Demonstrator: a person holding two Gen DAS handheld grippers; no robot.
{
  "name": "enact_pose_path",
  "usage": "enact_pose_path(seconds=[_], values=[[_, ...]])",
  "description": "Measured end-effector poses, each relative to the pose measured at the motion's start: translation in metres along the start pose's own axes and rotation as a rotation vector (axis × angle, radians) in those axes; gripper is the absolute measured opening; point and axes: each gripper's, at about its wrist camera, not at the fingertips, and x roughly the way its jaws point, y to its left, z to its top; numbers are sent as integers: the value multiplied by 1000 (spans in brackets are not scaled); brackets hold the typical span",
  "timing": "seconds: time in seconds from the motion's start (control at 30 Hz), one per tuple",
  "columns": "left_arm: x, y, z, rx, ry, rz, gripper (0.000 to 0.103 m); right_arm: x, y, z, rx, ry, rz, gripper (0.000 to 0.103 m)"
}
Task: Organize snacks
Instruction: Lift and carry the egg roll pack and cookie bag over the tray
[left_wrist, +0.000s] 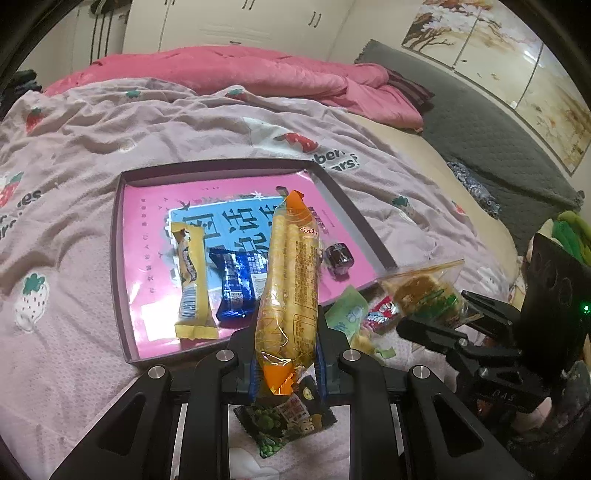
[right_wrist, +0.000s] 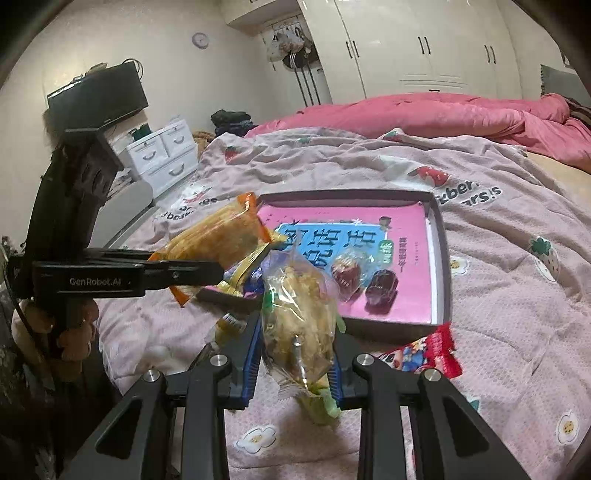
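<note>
My left gripper is shut on a long orange packet of egg rolls, held above the near edge of the dark shallow box. The box has a pink book as its floor and holds a yellow bar, a blue packet and a dark wrapped candy. My right gripper is shut on a clear bag of brown pastry, just in front of the box. Two dark candies show inside it. The left gripper with its orange packet shows at left.
Loose snacks lie on the pink strawberry blanket near the box: a red packet, a green packet and a black-green packet under my left gripper. A pink quilt lies at the back. White drawers stand left of the bed.
</note>
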Motion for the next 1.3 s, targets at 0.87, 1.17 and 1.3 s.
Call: enact_pose_path(seconds=[0.87, 1.17, 1.3], values=[[-11, 38, 13, -99, -70, 69, 23, -4, -39, 22, 83, -71, -57, 31], [-1, 57, 14, -133, -69, 132, 23, -5, -50, 28, 106, -88, -77, 31], [6, 67, 12, -158, -62, 160, 23, -4, -52, 31, 106, -89, -84, 31]])
